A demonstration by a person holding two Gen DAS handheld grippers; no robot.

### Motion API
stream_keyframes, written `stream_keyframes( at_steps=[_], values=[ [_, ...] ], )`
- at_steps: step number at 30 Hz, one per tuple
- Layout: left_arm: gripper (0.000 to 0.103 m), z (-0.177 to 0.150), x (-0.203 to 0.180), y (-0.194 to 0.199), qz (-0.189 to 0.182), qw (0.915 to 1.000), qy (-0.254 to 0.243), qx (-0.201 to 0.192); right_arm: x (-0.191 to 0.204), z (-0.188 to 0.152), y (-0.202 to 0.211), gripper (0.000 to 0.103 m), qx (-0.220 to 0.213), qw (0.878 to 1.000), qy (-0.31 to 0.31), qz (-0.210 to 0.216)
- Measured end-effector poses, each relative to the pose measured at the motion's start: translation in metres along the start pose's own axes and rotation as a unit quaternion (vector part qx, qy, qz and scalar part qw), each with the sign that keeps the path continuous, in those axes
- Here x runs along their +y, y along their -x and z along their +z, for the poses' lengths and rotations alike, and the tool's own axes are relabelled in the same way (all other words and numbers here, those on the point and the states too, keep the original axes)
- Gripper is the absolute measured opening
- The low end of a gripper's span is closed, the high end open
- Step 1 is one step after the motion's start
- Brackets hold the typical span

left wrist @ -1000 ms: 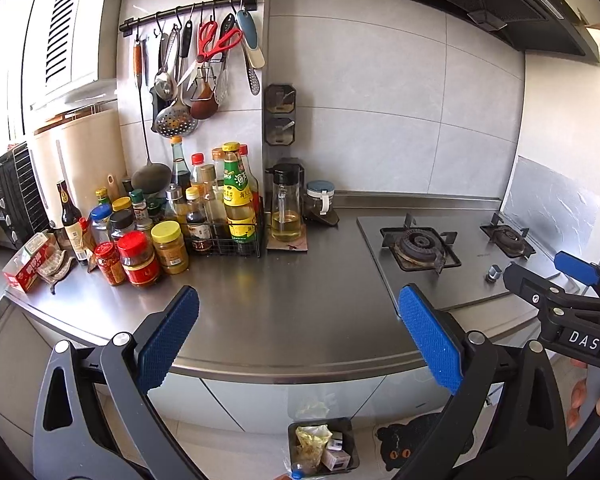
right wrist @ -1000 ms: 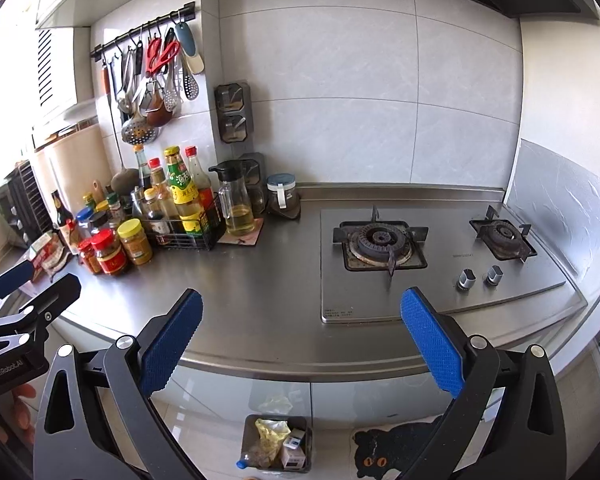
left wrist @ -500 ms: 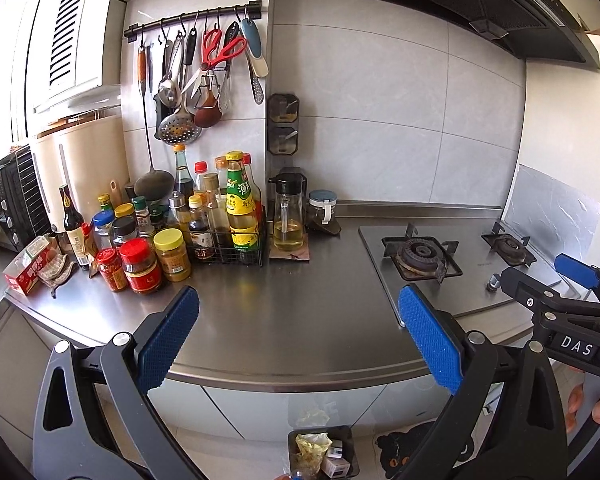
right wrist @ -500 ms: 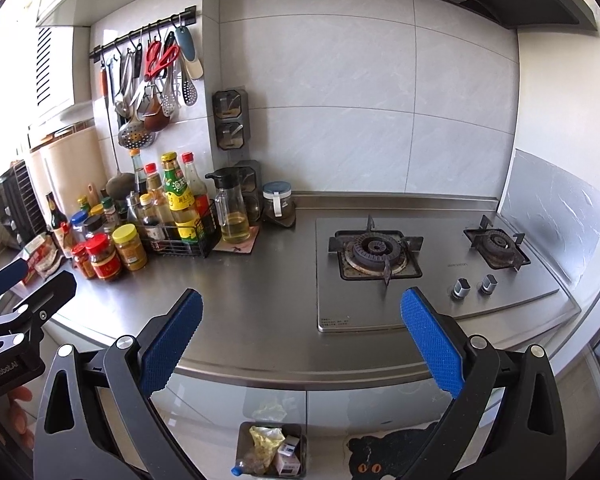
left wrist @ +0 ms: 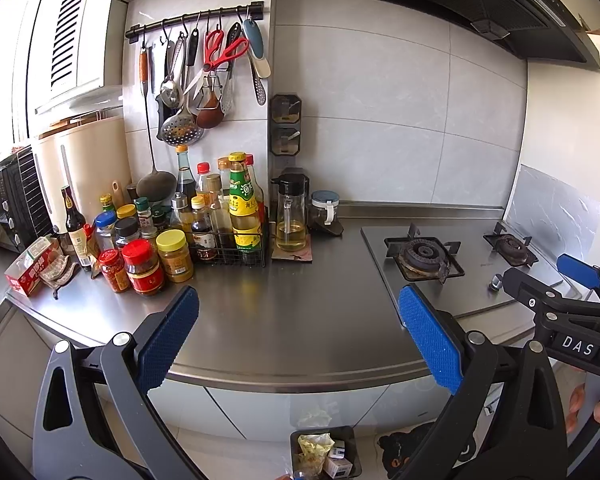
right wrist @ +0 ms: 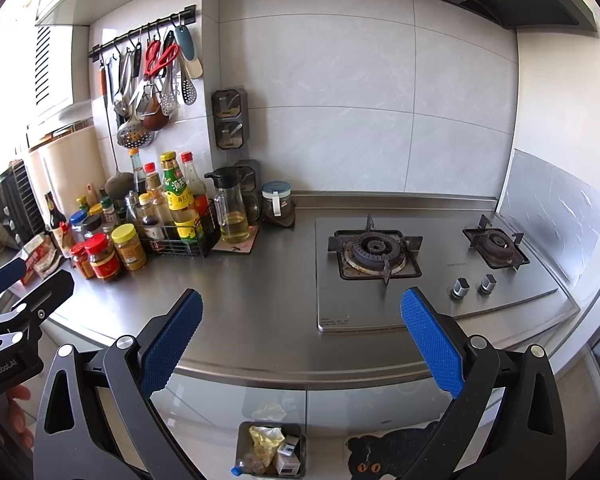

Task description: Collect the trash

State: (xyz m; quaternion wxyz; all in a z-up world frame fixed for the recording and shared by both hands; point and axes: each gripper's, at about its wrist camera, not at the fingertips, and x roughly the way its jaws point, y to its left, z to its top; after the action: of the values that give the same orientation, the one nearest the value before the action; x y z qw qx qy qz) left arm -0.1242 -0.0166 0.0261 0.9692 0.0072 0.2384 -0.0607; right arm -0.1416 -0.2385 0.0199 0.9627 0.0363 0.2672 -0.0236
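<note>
A small dark trash bin [left wrist: 352, 438] stands on the floor below the steel counter; it holds a yellow wrapper, small boxes and a plastic bottle. It also shows in the right wrist view [right wrist: 244, 434]. My left gripper [left wrist: 298, 338] is open and empty, held in front of the counter's front edge above the bin. My right gripper [right wrist: 300, 338] is open and empty at about the same height, further right near the stove. Each gripper shows at the side of the other's view.
The steel counter [left wrist: 284, 304] carries several sauce bottles and jars [left wrist: 148, 264], a wire rack [left wrist: 228, 248] and an oil jug [left wrist: 290, 216] at the back left. A two-burner gas stove [right wrist: 420, 264] sits at the right. A cat-face mat [right wrist: 376, 460] lies on the floor.
Both grippers have risen a little and drawn slightly back from the counter; the counter looks lower in both views. Both jaws stay open and empty.
</note>
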Motion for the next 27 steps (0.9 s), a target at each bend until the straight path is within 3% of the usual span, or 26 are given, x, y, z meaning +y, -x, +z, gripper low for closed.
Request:
stream_keyframes(
  at_steps=[27],
  values=[
    [0.095,0.0033,-0.0056,-0.0049,-0.002,0.9999,-0.011,0.001,-0.0082,0.0016,-0.0016,0.1,0.0,1.0,-0.003,-0.005]
  ],
)
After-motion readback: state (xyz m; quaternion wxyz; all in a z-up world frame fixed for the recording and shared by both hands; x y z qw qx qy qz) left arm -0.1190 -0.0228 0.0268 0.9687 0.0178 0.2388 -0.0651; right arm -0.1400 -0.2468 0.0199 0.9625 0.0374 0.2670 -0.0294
